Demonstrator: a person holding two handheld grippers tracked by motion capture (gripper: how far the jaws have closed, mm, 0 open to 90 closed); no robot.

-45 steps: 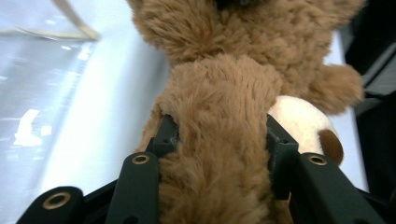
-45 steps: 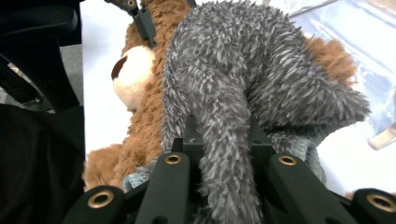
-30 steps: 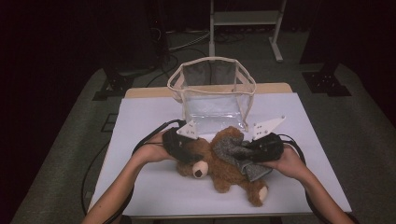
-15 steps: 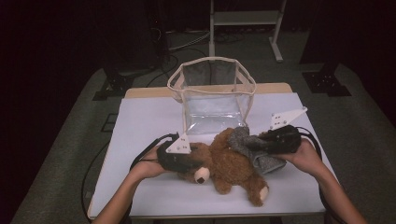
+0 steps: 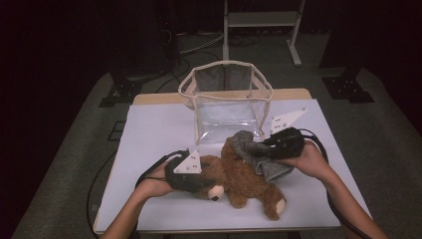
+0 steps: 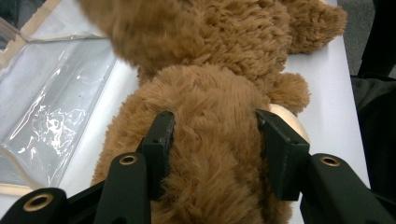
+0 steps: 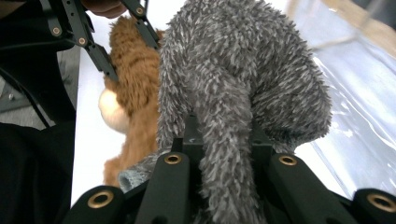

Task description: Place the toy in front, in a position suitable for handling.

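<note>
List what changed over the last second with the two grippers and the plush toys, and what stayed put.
The left gripper slid from behind the teddy bear toward the near table edge, and its jaws have just been closing onto the bear's head, which the pads now squeeze. The right gripper lifted slightly toward the clear bag, still clamping the grey plush. Bear, bag and table stayed in place.

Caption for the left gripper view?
Left gripper clamps brown plush teddy bear's head beside clear plastic bag.

My table (image 5: 149, 134) has a white top with a pale wooden strip along its far edge. Grey carpet (image 5: 74, 164) surrounds it. Beyond, a white metal stand (image 5: 261, 20) rises against darkness; black cables (image 5: 191, 47) cross the floor.
</note>
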